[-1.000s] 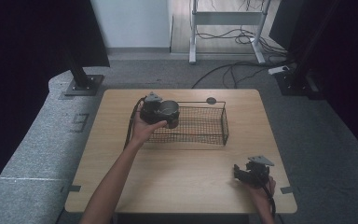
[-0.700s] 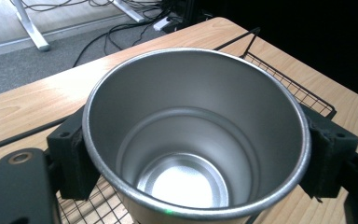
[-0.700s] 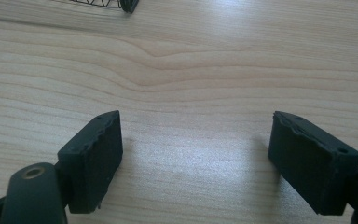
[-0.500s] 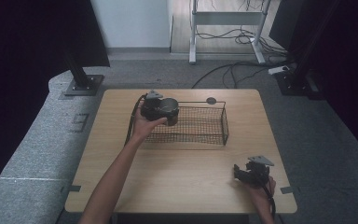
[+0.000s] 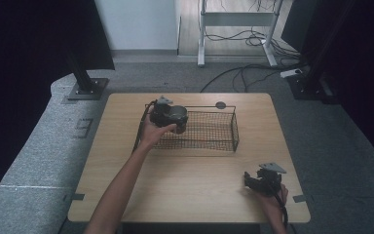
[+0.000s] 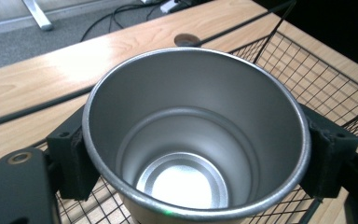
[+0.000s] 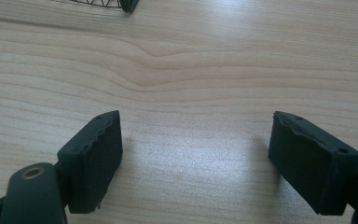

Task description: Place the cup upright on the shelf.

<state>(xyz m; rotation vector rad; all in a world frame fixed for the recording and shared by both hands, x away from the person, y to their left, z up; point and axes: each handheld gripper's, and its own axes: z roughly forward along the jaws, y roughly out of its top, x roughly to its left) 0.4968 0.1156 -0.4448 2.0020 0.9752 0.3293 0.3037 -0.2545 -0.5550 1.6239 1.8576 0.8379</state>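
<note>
1. My left gripper is clamped on a metal cup, one black pad pressed against each side of its round wall, over the left end of the basket

2. The cup is smooth brushed steel, tapering toward a ringed flat bottom, with a thin rolled rim; its inside holds nothing but reflections

3. The basket is a long rectangle of thin black wire mesh with a heavier wire rim, standing on the pale wood-grain table; I can make out nothing lying in its right part

4. A small dark round disc lies on the table just behind the basket

5. My right gripper sits low over bare wood near the front right corner, its blocky, rough-edged black pads spread wide and holding nothing
</note>
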